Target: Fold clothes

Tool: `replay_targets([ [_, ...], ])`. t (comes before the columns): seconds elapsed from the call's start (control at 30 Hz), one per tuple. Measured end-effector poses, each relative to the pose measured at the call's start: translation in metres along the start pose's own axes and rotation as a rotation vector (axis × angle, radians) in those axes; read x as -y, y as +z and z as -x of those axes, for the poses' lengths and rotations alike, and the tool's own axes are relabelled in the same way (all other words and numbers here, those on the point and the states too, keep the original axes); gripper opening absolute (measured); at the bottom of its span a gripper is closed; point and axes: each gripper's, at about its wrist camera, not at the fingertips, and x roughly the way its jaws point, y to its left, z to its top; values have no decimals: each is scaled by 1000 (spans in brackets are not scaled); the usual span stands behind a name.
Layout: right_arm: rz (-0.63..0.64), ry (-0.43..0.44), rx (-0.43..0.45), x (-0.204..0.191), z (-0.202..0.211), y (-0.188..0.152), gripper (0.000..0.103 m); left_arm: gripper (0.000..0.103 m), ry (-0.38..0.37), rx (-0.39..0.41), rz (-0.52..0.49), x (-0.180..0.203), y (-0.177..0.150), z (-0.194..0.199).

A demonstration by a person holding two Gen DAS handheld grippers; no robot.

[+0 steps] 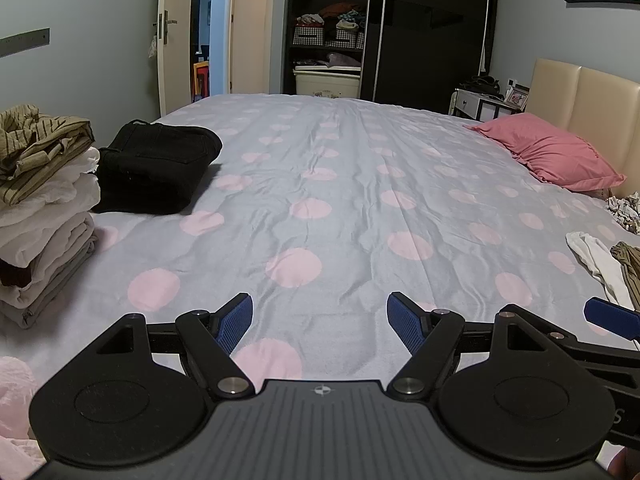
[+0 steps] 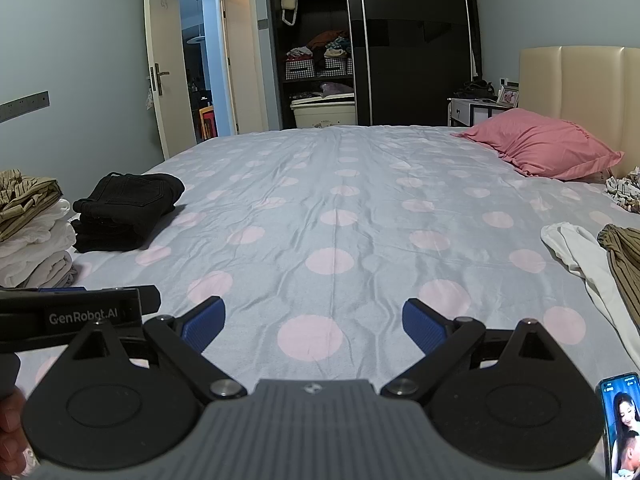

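Between garments, nothing in hand. Both claws hang over the bare middle of the bed point(image 1: 340, 184), tilted down toward the sheet.

- Left claw point(image 1: 320, 322): jaws spread wide, only sheet between them.
- Right claw point(image 2: 314, 322): same, wide open and empty. It sits just right of the left one; its blue tip shows at the right edge of the left wrist view.

Done work, on the left side of the bed: folded stack point(image 1: 44, 216) with a striped piece on top, and folded black trousers point(image 1: 156, 168) just beside it.

Still to fold, on the right side: white garment point(image 2: 580, 256) lying loose, striped olive garment point(image 2: 624, 264) touching it, and a crumpled patterned piece point(image 2: 624, 190) near the pink pillow point(image 2: 548, 146).

Next move, my read: swing right, take the white garment by an edge, drag it to the clear middle and spread it flat. Thin fabric, so pinch low or the claw may grab the sheet too.

Phone point(image 2: 622, 428) lies by the right claw, keep clear.
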Motion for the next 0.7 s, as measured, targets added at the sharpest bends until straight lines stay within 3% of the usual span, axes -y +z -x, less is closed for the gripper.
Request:
replay_targets([
  [0.7,1,-4,-1,1,0,-1,97,73,-7,-12,13,0,-1,-1],
])
